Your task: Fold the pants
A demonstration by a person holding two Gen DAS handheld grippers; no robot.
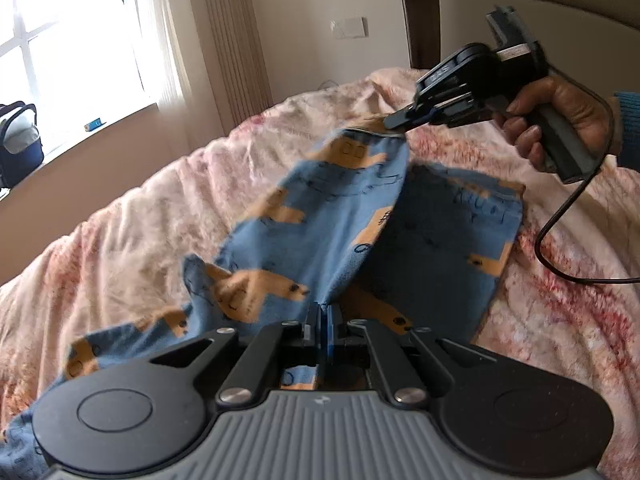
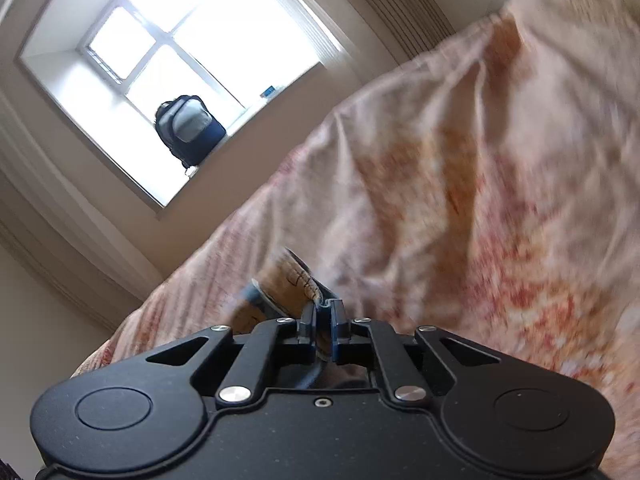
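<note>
A backpack stands on the windowsill under a bright window, with striped curtains beside it and a dark bedpost behind the bed, none of it near the work. The blue pants with tan figures lie partly lifted over a rumpled pink-and-red bedspread. The left gripper is clenched on a fold at their near edge, while the right gripper, held in a hand trailing a black cable, pinches their far edge.
</note>
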